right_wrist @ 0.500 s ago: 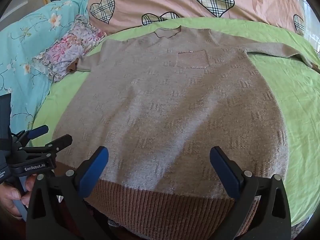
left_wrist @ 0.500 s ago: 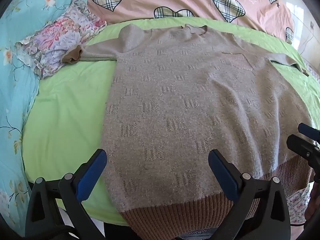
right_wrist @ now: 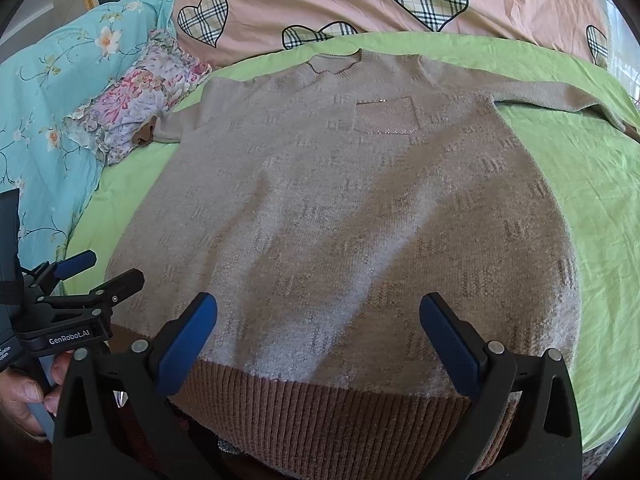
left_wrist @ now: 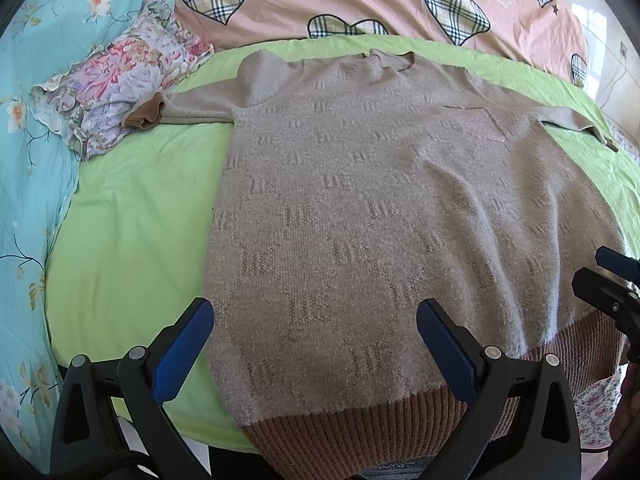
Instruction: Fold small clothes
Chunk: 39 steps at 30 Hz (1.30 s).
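Green bedsheet [left_wrist: 132,216] carries everything. Left claw [left_wrist: 314,344] and right claw [right_wrist: 318,340] both gape wide, released, hovering over the brown ribbed hem of the sweater [right_wrist: 340,200], which lies flat, sleeves spread.

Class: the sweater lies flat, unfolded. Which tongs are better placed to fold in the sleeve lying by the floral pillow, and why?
The left tongs: open over the sweater hem's left part, the same side as that sleeve. The right tongs would cross over.
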Motion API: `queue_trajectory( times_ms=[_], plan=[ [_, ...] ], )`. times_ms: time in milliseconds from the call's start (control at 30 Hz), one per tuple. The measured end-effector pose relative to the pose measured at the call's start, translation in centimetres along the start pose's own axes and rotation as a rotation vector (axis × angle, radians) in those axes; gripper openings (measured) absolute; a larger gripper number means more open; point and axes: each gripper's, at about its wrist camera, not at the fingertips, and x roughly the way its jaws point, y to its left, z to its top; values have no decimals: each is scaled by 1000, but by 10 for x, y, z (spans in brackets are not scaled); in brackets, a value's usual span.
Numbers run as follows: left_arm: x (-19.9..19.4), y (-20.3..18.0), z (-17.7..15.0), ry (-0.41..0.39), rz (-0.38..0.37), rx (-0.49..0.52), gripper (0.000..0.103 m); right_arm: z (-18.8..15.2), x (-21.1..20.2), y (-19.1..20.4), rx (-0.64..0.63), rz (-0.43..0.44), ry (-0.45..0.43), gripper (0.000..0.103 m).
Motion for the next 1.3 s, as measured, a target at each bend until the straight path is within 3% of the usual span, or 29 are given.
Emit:
queue_trajectory(
  times_ms=[700,1000,1300],
  plan=[
    [11,2,0,-8,-14,2,102,4,-1,-7,20,18,2,101],
    [11,0,3,-115,-31,-19,102,6,1,-6,18,10,-9,101],
    [20,1,11,-69,-33,-16,102,12,1,-19,71,11,-32,101]
  ],
)
